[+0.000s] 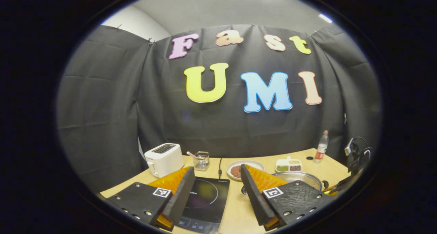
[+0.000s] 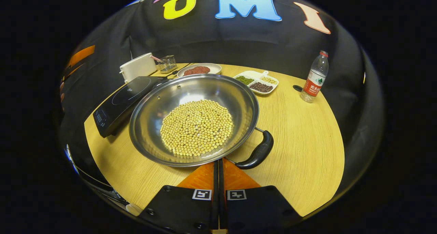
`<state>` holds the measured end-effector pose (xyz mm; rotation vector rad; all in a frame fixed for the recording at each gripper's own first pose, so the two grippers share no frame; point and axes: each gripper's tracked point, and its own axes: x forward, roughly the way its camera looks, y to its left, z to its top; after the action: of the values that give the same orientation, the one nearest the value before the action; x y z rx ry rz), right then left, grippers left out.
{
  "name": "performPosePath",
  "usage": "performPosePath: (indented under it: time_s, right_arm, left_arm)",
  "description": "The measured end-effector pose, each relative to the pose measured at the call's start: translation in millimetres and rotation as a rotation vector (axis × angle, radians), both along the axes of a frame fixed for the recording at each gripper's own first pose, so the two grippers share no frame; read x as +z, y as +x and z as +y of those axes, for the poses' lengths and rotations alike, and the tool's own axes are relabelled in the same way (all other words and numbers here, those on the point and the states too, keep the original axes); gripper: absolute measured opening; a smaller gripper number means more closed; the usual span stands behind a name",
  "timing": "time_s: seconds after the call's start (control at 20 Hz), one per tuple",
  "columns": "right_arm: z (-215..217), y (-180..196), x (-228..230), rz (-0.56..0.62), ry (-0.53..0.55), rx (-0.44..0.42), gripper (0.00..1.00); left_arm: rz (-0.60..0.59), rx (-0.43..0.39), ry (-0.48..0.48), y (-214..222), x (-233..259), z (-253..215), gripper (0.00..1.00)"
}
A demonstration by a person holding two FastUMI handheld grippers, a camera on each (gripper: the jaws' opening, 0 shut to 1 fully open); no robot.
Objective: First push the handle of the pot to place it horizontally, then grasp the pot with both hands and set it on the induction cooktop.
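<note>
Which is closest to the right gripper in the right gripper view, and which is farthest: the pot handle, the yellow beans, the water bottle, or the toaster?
From the right gripper, which is closed:
1. Pot handle, just ahead, slightly right.
2. Yellow beans, in the pot's middle.
3. Water bottle, far right, near the table's back edge.
4. Toaster, far left at the back.
The bottle and toaster are too close to call.
</note>
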<state>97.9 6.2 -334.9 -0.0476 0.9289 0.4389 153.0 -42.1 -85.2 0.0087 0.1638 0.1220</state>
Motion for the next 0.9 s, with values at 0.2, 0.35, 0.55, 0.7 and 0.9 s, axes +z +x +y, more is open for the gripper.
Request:
performPosePath:
  time_s: [0.2,0.35,0.55,0.7,0.9]
  right_arm:
    - [-7.5,10.7,-3.5,0.008,-0.002,-0.049,0.02]
    - [-11.5,19.7,-5.3,0.007,0.003,-0.08,0.02]
    - [-17.8,32.0,-5.9,-0.005,0.008,-0.12,0.02]
    - [-22.7,41.0,-6.7,-0.012,0.01,-0.153,0.02]
    - [-28.1,48.5,-5.8,-0.019,0.009,-0.182,0.02]
  left_arm:
    - [0.018,-0.006,-0.001,4.9,-8.0,-6.1,0.8]
    - [0.027,-0.011,-0.002,6.3,-12.6,-10.2,0.8]
    - [0.043,-0.021,-0.003,11.0,-20.7,-18.1,0.8]
    - [0.053,-0.03,-0.007,14.0,-26.9,-25.2,0.8]
    - [0.07,-0.04,-0.018,22.8,-39.5,-31.0,0.82]
